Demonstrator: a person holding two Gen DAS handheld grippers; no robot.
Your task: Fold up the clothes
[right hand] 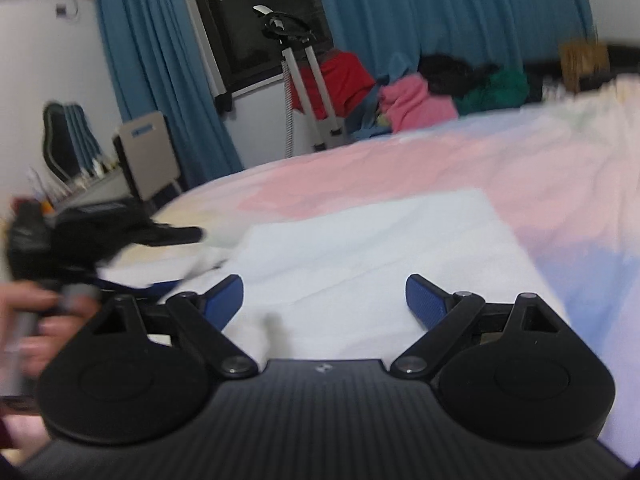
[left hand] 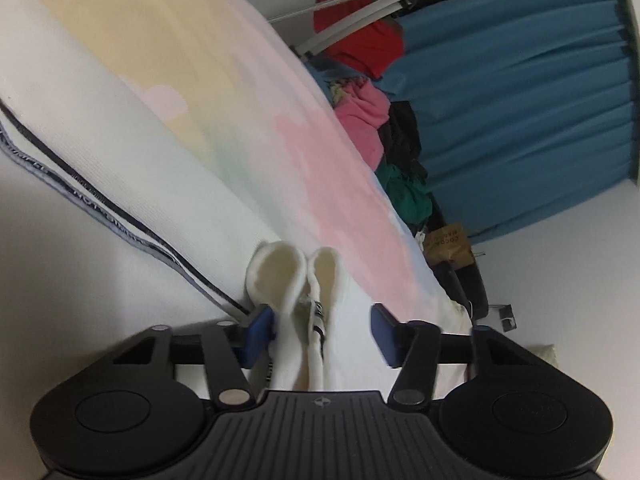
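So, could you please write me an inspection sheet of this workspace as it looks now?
Surface: bed with a pastel pink, yellow and blue sheet.
Job's things: white garment spread on the bed, one edge doubled into a fold.
Clutter: pile of clothes, red, pink, green and black, beyond the bed.
Grippers: left gripper open, the fold between its pads; right gripper open above the garment, holding nothing.
Cables: nothing seen.
Surroundings: blue curtains, dark window, desk at the left.
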